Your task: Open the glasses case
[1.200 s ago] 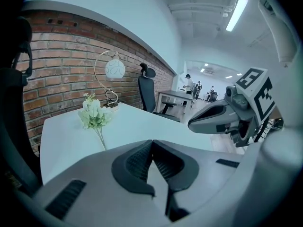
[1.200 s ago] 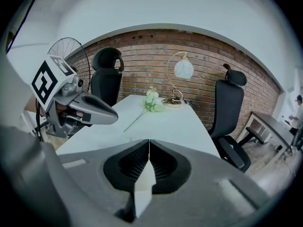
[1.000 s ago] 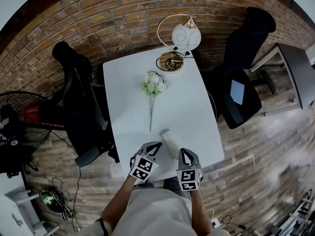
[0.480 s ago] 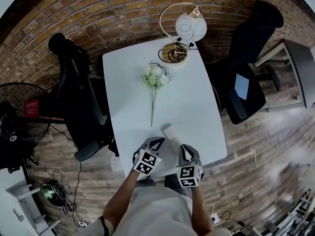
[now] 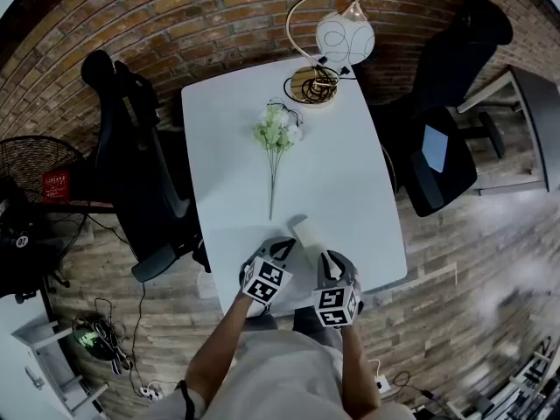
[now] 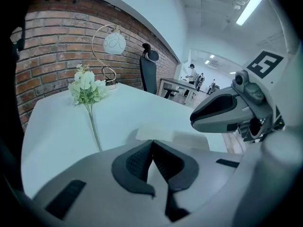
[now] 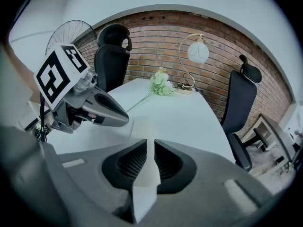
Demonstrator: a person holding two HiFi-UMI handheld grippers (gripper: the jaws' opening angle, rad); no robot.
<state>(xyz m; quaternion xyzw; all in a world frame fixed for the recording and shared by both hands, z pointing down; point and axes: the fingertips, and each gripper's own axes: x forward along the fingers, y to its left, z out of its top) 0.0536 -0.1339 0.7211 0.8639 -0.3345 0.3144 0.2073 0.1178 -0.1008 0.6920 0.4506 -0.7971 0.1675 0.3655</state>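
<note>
The white glasses case [image 5: 307,234] lies closed near the front edge of the white table [image 5: 350,182], slanting toward me. My left gripper [image 5: 282,249] hovers just left of it, jaws shut and empty; in the left gripper view [image 6: 152,142] the case [image 6: 161,135] lies just past the tips. My right gripper [image 5: 329,258] is at the case's near end. In the right gripper view [image 7: 147,143] its jaws have just been opening to a narrow slit, and the case [image 7: 143,126] sits right ahead of them. I cannot tell whether the case's end reaches between them.
An artificial flower stem [image 5: 276,143] lies mid-table, and a gold lamp with a white globe [image 5: 337,46] stands at the far end. Black office chairs flank the table on the left [image 5: 131,164] and right [image 5: 442,138]. A fan [image 5: 39,182] stands at the left.
Both grippers have sunk toward the table and come closer to the case's near end. The case has not moved.
</note>
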